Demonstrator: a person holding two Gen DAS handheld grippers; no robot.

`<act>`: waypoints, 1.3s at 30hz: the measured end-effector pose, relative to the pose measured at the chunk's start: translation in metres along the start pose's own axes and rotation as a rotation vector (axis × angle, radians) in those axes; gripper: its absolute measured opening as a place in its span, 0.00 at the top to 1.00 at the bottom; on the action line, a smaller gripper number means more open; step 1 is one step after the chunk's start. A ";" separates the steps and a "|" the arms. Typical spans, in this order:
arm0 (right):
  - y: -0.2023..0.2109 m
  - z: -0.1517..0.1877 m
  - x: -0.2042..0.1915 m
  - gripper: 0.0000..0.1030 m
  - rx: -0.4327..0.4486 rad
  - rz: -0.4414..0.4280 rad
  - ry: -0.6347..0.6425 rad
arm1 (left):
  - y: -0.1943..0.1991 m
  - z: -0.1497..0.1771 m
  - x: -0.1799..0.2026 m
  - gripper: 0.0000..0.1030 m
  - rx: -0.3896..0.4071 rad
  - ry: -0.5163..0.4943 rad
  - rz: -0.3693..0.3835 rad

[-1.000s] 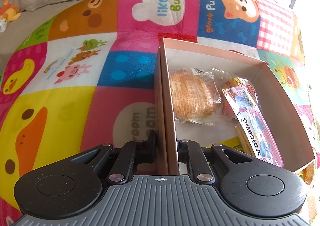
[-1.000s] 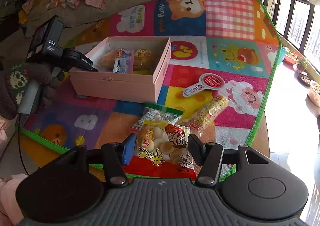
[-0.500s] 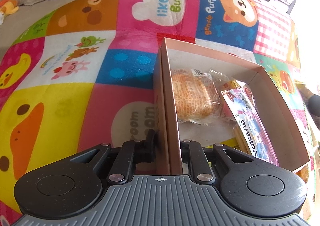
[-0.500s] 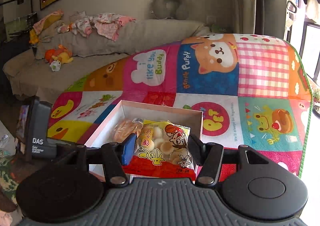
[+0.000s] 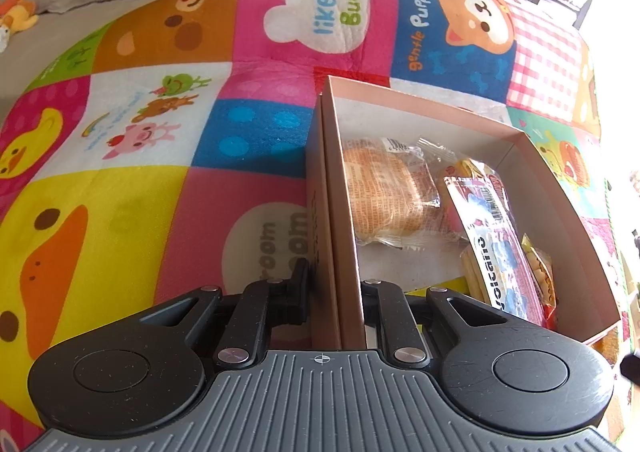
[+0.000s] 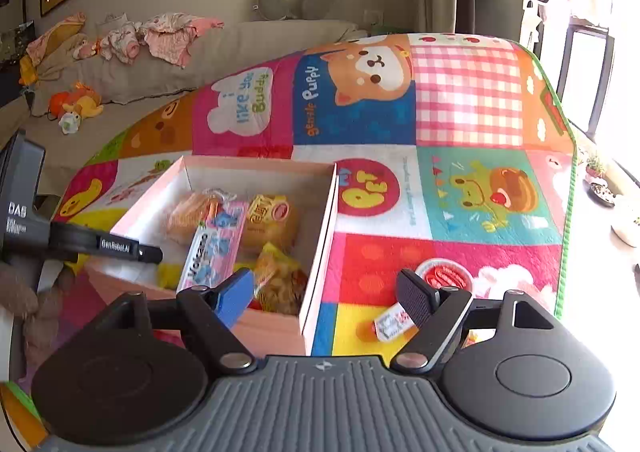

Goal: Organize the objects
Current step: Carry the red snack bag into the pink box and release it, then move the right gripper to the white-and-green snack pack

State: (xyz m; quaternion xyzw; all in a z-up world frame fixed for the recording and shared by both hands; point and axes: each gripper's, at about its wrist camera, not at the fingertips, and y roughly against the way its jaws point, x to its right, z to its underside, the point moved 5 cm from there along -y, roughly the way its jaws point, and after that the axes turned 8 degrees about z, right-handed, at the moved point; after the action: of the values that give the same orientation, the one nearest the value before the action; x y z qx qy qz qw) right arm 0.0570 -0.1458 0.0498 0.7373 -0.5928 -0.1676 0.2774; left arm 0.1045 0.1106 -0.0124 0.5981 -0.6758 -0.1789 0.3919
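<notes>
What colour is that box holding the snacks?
Pale pink box, whitish inside; the right wrist view shows it best.

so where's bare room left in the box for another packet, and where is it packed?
Free: the box floor along the far wall, beyond the bread packet, and a strip by the left wall that the left gripper clamps. Crowded: the near right corner, where the Volcano packet and yellow snack bag overlap.
</notes>
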 end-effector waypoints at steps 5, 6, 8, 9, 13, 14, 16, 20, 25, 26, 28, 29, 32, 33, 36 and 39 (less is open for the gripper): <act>0.004 0.055 0.005 0.20 -0.098 0.048 -0.022 | 0.000 0.000 0.000 0.84 -0.002 0.009 -0.003; 0.005 0.064 0.005 0.20 -0.109 0.053 -0.044 | 0.001 0.000 0.000 0.84 -0.002 0.007 -0.003; 0.009 0.076 0.001 0.20 -0.111 0.027 -0.082 | 0.001 -0.001 0.000 0.84 -0.006 0.004 -0.007; 0.011 0.079 -0.002 0.20 -0.099 0.023 -0.091 | 0.001 -0.001 0.000 0.84 -0.009 0.003 -0.010; 0.012 0.083 -0.019 0.20 -0.040 0.044 -0.057 | 0.001 0.000 0.002 0.85 -0.015 -0.005 -0.020; 0.011 0.083 -0.022 0.20 -0.036 0.034 -0.052 | 0.001 0.000 0.002 0.85 -0.016 -0.005 -0.021; 0.005 0.083 -0.026 0.19 -0.041 0.013 -0.050 | 0.001 0.000 0.002 0.85 -0.018 -0.002 -0.025; -0.009 0.084 -0.023 0.17 -0.041 0.031 -0.045 | 0.001 0.001 0.003 0.85 -0.022 0.002 -0.036; -0.015 0.084 -0.004 0.17 -0.060 0.053 -0.124 | 0.003 0.003 0.002 0.85 -0.021 0.015 -0.038; -0.016 0.085 0.001 0.17 -0.060 0.077 -0.132 | 0.003 0.003 0.003 0.85 -0.021 0.016 -0.039; -0.018 0.085 0.009 0.17 -0.066 0.073 -0.174 | 0.003 0.003 0.003 0.85 -0.021 0.018 -0.041; -0.018 0.085 0.011 0.17 -0.062 0.063 -0.186 | 0.003 0.003 0.003 0.85 -0.022 0.020 -0.042; -0.017 0.086 0.009 0.17 -0.060 0.055 -0.171 | 0.003 0.003 0.002 0.85 -0.022 0.025 -0.042; -0.017 0.086 0.005 0.17 -0.058 0.045 -0.155 | 0.003 0.003 0.002 0.85 -0.021 0.028 -0.040; -0.016 0.086 -0.007 0.20 -0.057 0.023 -0.099 | 0.003 0.003 0.001 0.85 -0.018 0.034 -0.037; -0.015 0.084 -0.022 0.31 -0.047 -0.005 -0.050 | 0.003 0.003 0.001 0.85 -0.017 0.034 -0.036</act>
State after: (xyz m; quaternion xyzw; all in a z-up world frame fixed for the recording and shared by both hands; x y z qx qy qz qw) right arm 0.0147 -0.1405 -0.0274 0.7276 -0.5935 -0.2006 0.2795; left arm 0.0997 0.1094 -0.0118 0.6096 -0.6566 -0.1815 0.4053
